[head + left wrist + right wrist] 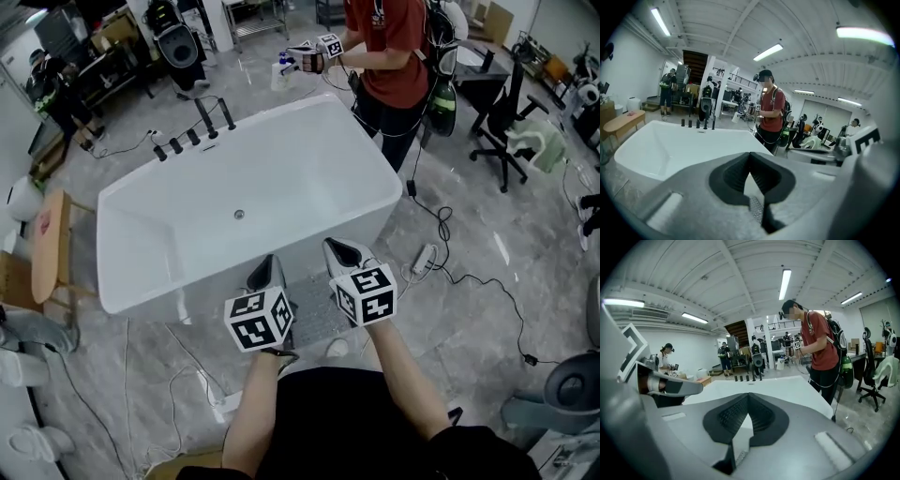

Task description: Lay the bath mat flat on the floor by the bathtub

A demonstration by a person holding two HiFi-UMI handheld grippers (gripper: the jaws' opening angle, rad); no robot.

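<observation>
The grey bath mat [317,311] lies spread on the marble floor against the near side of the white bathtub [281,159]. Both grippers are held above the mat with their tips toward the tub. My left gripper [270,262] has its jaws together with nothing between them, and a patch of the mat's mesh [757,211] shows below the pads in the left gripper view. My right gripper [339,247] sits beside it to the right, jaws also together and empty. In each gripper view the tips meet, left gripper [750,154] and right gripper [748,395], with the tub beyond them.
A person in a red shirt [385,47] stands at the tub's far corner. Black taps [194,131] line the far rim. A power strip [423,258] and cables [469,281] lie on the floor to the right. A wooden bench [51,246] stands left and an office chair [511,112] far right.
</observation>
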